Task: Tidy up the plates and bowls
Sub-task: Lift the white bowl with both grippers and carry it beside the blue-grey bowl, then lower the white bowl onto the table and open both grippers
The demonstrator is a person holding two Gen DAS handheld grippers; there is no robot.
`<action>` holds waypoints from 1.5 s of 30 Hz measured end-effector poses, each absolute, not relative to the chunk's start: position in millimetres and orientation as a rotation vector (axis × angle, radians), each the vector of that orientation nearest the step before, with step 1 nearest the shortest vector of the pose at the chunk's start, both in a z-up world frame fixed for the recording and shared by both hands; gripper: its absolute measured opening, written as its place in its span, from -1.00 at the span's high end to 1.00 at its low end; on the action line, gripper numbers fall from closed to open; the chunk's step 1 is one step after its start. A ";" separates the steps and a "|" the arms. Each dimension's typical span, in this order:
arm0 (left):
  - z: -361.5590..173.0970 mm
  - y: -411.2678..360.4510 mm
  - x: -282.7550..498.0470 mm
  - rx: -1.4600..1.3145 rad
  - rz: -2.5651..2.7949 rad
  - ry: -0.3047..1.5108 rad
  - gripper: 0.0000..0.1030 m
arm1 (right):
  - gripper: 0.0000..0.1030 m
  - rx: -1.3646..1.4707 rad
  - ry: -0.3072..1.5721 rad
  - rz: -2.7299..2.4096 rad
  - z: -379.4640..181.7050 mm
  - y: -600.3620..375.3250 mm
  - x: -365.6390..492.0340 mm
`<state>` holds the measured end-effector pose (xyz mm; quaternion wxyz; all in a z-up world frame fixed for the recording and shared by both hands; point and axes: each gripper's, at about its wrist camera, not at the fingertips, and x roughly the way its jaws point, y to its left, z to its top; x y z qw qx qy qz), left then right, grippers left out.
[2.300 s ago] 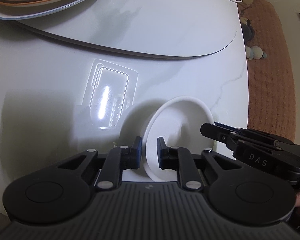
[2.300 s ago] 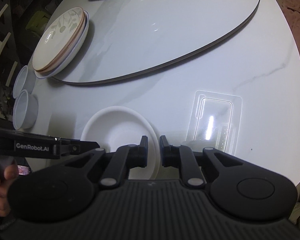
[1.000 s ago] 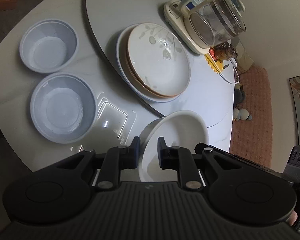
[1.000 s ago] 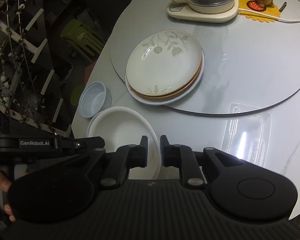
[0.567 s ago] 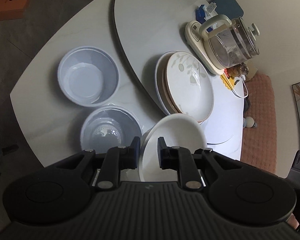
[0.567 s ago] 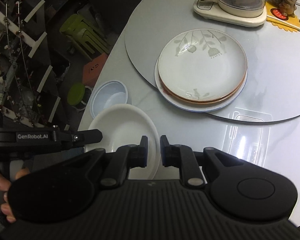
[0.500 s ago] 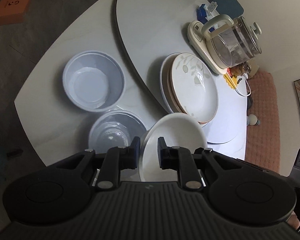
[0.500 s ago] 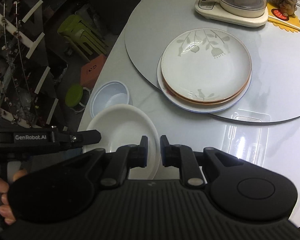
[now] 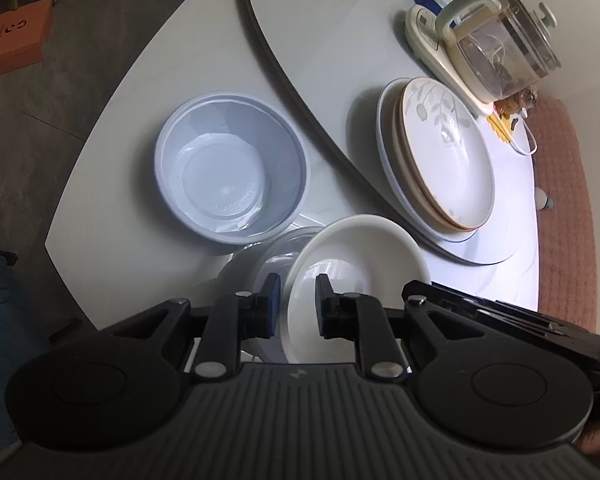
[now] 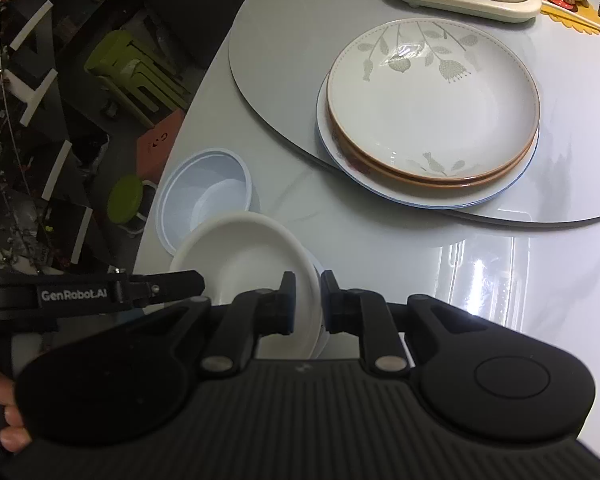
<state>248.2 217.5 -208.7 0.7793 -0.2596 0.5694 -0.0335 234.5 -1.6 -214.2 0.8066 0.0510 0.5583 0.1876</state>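
Note:
A white bowl (image 9: 356,256) is held from two sides. My left gripper (image 9: 297,302) is shut on its rim on one side. My right gripper (image 10: 307,302) is shut on the rim of the same white bowl (image 10: 244,252) on the other side. The bowl hangs over a clear plastic bowl (image 9: 260,264) at the table's near edge. A second pale plastic bowl (image 9: 230,168) sits on the table beside it; it also shows in the right wrist view (image 10: 208,200). A stack of plates (image 10: 432,120) with a leaf pattern on top rests on the grey turntable (image 10: 284,12).
A glass kettle on a cream base (image 9: 496,44) stands at the back of the turntable. A clear plastic tray (image 10: 484,280) lies on the white table to the right. The table edge (image 9: 84,184) drops to a dark floor with green stools (image 10: 136,68).
Both grippers lifted the white bowl off the table and carried it left, from beside the clear tray to above the clear plastic bowl. It has come down closer to that bowl.

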 end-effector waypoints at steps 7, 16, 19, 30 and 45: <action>-219.8 210.4 249.7 -0.505 -0.064 1.267 0.62 | 0.66 0.110 1.195 0.409 -221.4 -3.1 232.2; -194.1 219.4 238.3 -0.518 -0.019 1.202 0.19 | 0.51 0.069 1.140 0.401 -206.5 -6.6 222.9; -178.2 221.4 232.0 -0.505 -0.013 1.181 0.19 | 0.48 0.046 1.114 0.403 -193.6 -7.3 217.6; -123.9 209.4 207.3 -0.415 -0.058 1.115 0.19 | 0.48 -0.024 1.000 0.399 -149.1 -3.7 193.3; -84.3 204.9 181.8 -0.342 -0.059 1.020 0.10 | 0.48 -0.013 0.926 0.363 -118.8 -22.1 178.2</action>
